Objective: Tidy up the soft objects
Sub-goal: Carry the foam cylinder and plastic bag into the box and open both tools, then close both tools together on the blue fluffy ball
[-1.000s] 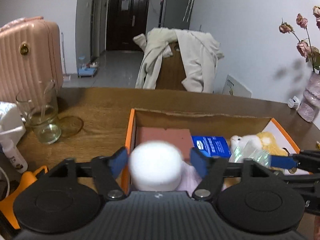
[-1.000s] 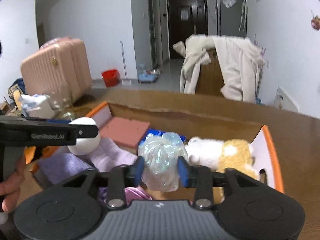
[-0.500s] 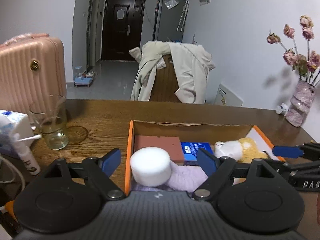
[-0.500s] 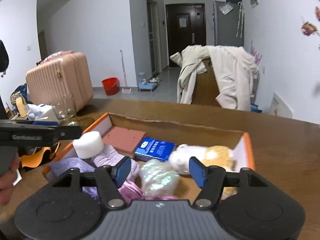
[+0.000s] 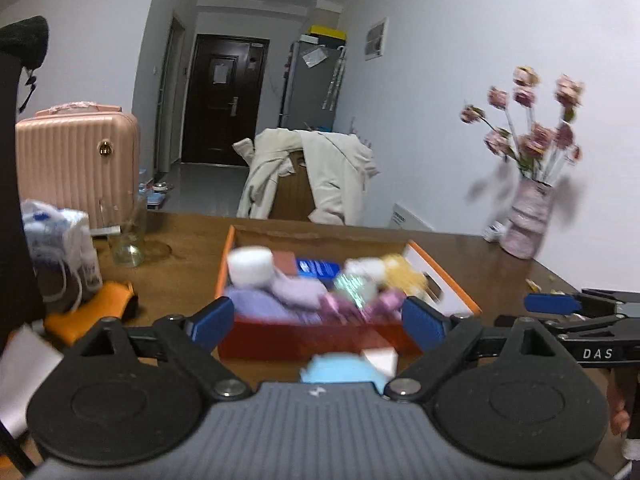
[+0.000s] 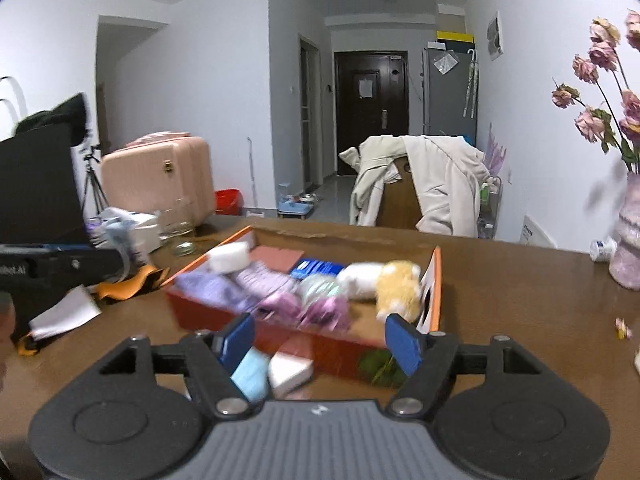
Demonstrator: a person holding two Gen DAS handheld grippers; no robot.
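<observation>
An orange box (image 5: 304, 336) (image 6: 436, 280) on the wooden table holds a white foam cylinder (image 5: 250, 266) (image 6: 229, 257), purple cloths (image 5: 280, 296) (image 6: 248, 284), a shiny plastic bag (image 5: 354, 286) (image 6: 320, 288), a white and yellow plush toy (image 5: 396, 272) (image 6: 384, 278), a pink block and a blue packet. My left gripper (image 5: 318, 322) is pulled back in front of the box, jaws still opening, nothing between them. My right gripper (image 6: 318, 340) is also back from the box, jaws opening and empty. A light blue piece (image 6: 250, 374) (image 5: 340, 368) and a white piece (image 6: 290, 370) lie on the table before the box.
A glass jar (image 5: 128, 236), tissue pack (image 5: 60, 240) and orange cloth (image 5: 92, 314) sit left of the box. A pink vase with dried flowers (image 5: 526, 224) (image 6: 628, 240) stands at the right. A green thing (image 6: 376, 364) lies by the box front. A coat-draped chair (image 5: 312, 180) is beyond the table.
Both grippers let go: the foam cylinder and the plastic bag now lie in the box. Both pulled back and up from the box, jaws widening.
</observation>
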